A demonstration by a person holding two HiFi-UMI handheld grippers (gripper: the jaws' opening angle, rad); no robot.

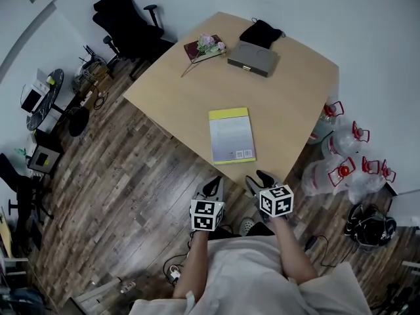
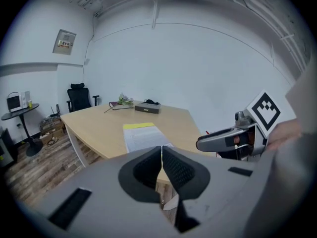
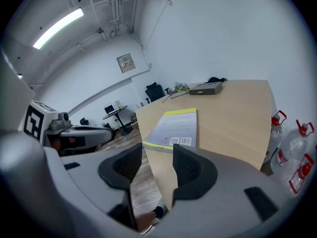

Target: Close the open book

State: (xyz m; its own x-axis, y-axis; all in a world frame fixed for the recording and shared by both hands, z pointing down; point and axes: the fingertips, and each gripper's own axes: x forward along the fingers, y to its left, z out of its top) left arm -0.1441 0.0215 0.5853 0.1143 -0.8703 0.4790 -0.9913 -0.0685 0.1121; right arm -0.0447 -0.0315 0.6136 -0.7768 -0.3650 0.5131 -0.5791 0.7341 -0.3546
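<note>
The book lies closed and flat near the front edge of the light wooden table, back cover up, with a yellow band along its far edge. It also shows in the left gripper view as the book and in the right gripper view as the book. Both grippers hang off the table, close to the person's body and short of the book. My left gripper is shut with nothing between its jaws. My right gripper is open and empty.
At the table's far end sit a grey flat box, a black pouch and a dark book with flowers. Several clear water bottles stand on the floor to the right. A black office chair stands at the far left.
</note>
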